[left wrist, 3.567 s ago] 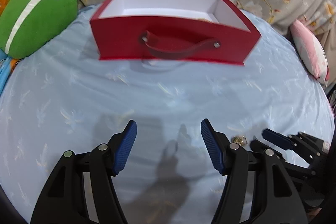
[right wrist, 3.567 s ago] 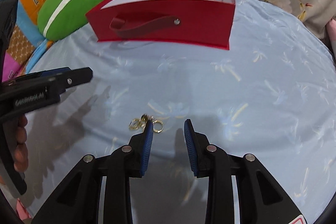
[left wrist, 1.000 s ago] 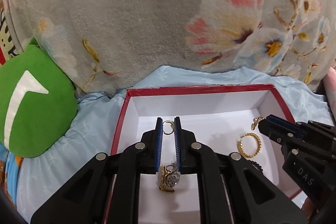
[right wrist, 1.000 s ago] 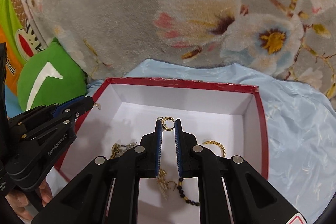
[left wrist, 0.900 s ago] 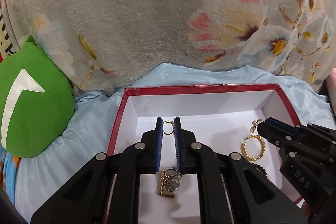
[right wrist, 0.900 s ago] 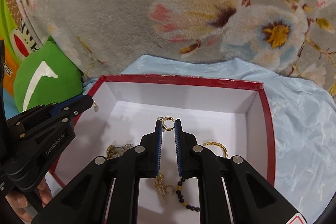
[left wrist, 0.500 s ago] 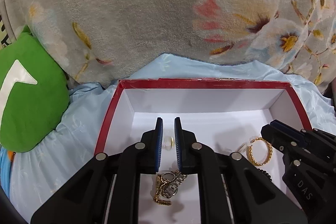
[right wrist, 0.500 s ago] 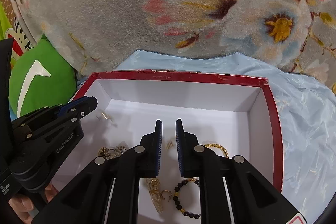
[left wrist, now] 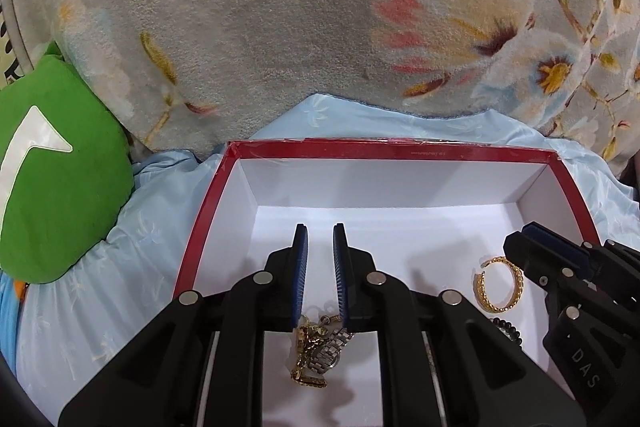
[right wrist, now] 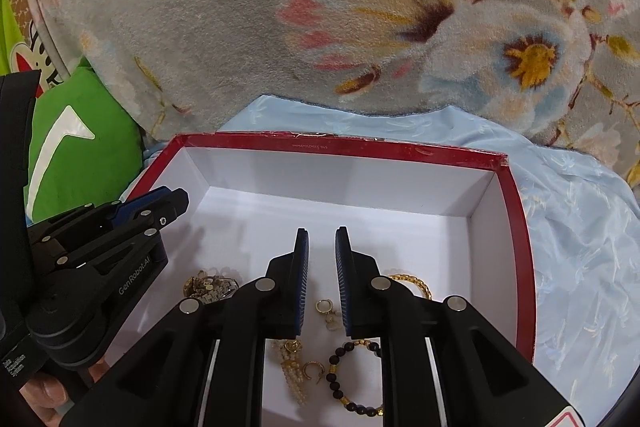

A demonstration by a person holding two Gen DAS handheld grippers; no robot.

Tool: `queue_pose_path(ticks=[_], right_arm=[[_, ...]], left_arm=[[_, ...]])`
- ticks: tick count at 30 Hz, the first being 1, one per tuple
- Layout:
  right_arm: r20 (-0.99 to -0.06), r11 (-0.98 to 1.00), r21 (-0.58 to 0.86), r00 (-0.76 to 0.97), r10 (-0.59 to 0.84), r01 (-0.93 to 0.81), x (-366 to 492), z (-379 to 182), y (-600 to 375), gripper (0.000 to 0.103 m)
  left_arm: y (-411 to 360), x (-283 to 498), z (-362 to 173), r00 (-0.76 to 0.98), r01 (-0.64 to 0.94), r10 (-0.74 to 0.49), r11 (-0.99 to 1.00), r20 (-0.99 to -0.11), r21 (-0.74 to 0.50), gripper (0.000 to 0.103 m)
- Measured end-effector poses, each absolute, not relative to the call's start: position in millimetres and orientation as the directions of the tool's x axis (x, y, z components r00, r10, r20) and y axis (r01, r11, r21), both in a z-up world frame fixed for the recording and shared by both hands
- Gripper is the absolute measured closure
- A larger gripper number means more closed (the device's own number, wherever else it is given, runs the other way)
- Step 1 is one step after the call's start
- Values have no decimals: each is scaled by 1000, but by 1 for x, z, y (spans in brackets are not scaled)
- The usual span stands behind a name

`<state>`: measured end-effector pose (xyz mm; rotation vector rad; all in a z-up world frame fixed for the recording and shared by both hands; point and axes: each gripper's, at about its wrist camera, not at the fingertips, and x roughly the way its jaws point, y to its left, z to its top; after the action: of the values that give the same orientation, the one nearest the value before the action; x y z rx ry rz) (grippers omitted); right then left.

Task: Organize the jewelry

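A red box [left wrist: 392,150] with a white inside stands on the blue sheet; it also shows in the right wrist view [right wrist: 340,143]. My left gripper [left wrist: 320,233] hangs over its left half, slightly open and empty, above a gold and silver watch [left wrist: 318,351]. My right gripper [right wrist: 321,237] hangs over the middle, slightly open and empty. Below it lie a small gold earring [right wrist: 325,307], a black bead bracelet [right wrist: 340,375], a pearl tassel earring [right wrist: 294,367] and a gold hoop [right wrist: 412,283]. The hoop also shows in the left wrist view [left wrist: 498,283].
A grey floral blanket [left wrist: 320,27] rises right behind the box. A green cushion [left wrist: 56,187] lies to the left. Blue sheet [right wrist: 580,235] spreads to the right of the box.
Both grippers have opened a little and let go of the small gold earrings, which dropped into the box. Both have moved slightly further over the box.
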<state>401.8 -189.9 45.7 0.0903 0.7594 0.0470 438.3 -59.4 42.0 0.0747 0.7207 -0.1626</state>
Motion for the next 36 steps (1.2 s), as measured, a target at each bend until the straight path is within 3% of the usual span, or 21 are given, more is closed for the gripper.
queue_pose_path(ticks=[11, 17, 20, 22, 25, 33, 36], right_arm=[[-670, 994, 107, 739, 75, -5, 379, 53, -189, 88], [-647, 995, 102, 760, 67, -1, 352, 66, -188, 81], [-637, 996, 91, 769, 54, 5, 337, 69, -186, 72], [-628, 995, 94, 777, 48, 14, 327, 70, -187, 58], [-620, 996, 86, 784, 28, 32, 311, 69, -187, 51], [-620, 993, 85, 785, -9, 79, 273, 62, -187, 40], [-619, 991, 83, 785, -29, 102, 258, 59, -186, 32]], left_arm=[[-61, 417, 56, 764, 182, -123, 983, -633, 29, 91], [-59, 398, 67, 775, 186, -131, 982, -618, 25, 91], [-58, 385, 71, 780, 187, -128, 982, -613, 32, 91], [-57, 377, 72, 781, 186, -127, 982, -612, 35, 82], [-54, 362, 74, 788, 184, -123, 982, -603, 40, 67], [-45, 323, 65, 779, 178, -122, 984, -615, 30, 62], [-42, 307, 59, 778, 163, -105, 986, -619, 37, 48]])
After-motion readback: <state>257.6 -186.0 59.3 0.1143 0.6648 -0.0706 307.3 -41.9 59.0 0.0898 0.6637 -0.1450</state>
